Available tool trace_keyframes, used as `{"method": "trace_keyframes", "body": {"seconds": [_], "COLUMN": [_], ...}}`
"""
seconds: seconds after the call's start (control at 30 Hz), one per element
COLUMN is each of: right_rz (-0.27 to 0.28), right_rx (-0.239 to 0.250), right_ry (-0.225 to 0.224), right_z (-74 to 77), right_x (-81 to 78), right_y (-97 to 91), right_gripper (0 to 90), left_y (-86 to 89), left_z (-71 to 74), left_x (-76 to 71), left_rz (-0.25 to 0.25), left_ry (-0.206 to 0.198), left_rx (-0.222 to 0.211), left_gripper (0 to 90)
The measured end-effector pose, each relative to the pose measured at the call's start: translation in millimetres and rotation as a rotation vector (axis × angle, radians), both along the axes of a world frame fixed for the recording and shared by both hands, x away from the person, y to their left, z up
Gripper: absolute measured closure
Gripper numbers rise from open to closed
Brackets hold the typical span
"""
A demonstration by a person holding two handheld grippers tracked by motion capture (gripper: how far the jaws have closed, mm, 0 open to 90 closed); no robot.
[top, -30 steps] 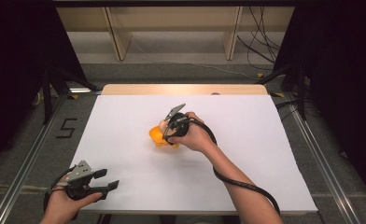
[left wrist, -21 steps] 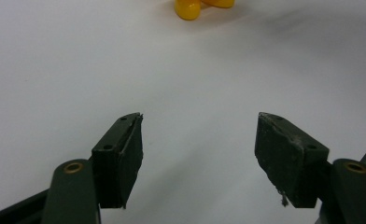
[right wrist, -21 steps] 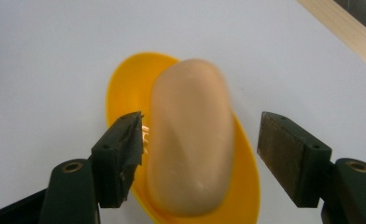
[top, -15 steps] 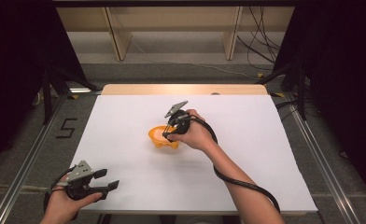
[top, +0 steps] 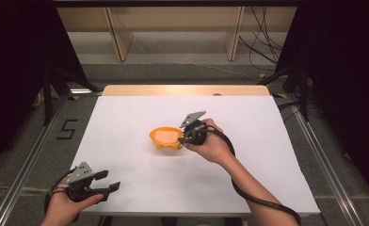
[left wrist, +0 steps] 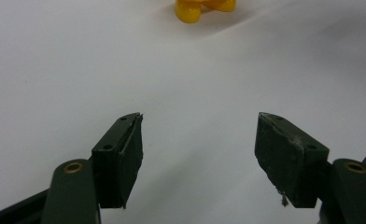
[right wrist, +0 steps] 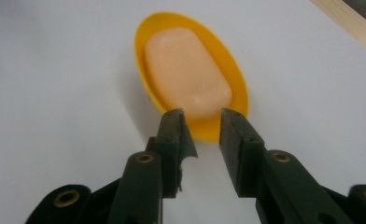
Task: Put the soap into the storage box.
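Soap set in its dish, right gripper backed off.

The white table (top: 126,188) carries an orange soap dish (right wrist: 237,88) just ahead of the right gripper (right wrist: 202,116), whose jaws have just closed on nothing, short of the rim. A pale soap bar (right wrist: 186,70) lies flat inside. Next move, likely: withdraw without nudging the dish. Left gripper (left wrist: 197,140) gapes, idle, well back from it.

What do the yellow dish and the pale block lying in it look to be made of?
The yellow dish looks like moulded plastic: uniform bright colour, a smooth, slightly glossy rim, and rounded feet in the left gripper view. The pale block looks like a bar of soap: peach, matte and waxy, with softened corners and a few pale flecks. It could also be a plastic dummy; the pictures leave that open.
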State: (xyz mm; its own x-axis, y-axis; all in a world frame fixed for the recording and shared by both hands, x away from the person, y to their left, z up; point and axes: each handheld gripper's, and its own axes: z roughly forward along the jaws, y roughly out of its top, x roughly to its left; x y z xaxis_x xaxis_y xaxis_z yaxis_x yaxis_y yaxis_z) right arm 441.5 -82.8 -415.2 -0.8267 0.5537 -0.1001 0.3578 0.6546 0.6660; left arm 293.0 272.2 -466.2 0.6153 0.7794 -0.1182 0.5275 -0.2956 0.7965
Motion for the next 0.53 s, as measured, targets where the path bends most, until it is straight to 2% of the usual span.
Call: {"method": "trace_keyframes", "body": {"seconds": [0.03,0.07,0.13,0.2,0.23,0.27,0.33,0.43,0.53], "right_rz": [0.006,0.003,-0.005,-0.011,-0.009,-0.015,-0.024,-0.038,-0.051], "right_rx": [0.001,-0.001,-0.009,-0.010,-0.007,0.001,0.020,0.028,0.053], "right_ry": [0.000,-0.009,0.009,-0.006,0.010,0.000,0.012,0.024,0.033], "right_z": [-0.3,-1.1,-2.0,-5.7,-7.0,-12.5,-22.4,-27.4,-33.2], "right_x": [-5.5,-10.9,-20.6,-26.4,-31.3,-37.7,-51.3,-60.6,-68.4], "right_y": [-7.3,-14.5,-26.7,-36.5,-42.8,-51.5,-65.6,-73.4,-79.5], "right_gripper": [70.7,71.0,71.0,71.1,71.2,71.6,73.0,73.1,70.8], "left_y": [0.4,0.3,0.5,0.5,0.0,0.1,0.4,0.8,-1.7], "left_z": [0.1,-0.5,-0.5,-1.0,-1.5,-1.7,-1.7,-2.0,-2.2], "left_x": [0.1,0.5,0.7,0.8,0.9,1.2,1.6,2.3,1.7], "left_rz": [-0.001,-0.005,-0.005,-0.001,0.003,0.002,0.002,-0.005,0.008], "left_ry": [0.001,0.003,0.007,0.004,0.004,0.004,0.005,0.000,0.010], "left_rx": [0.011,0.003,0.004,0.003,-0.003,-0.002,0.005,0.016,-0.010], "left_gripper": [32.1,32.1,32.1,32.1,32.1,32.2,32.2,32.2,32.3]}}
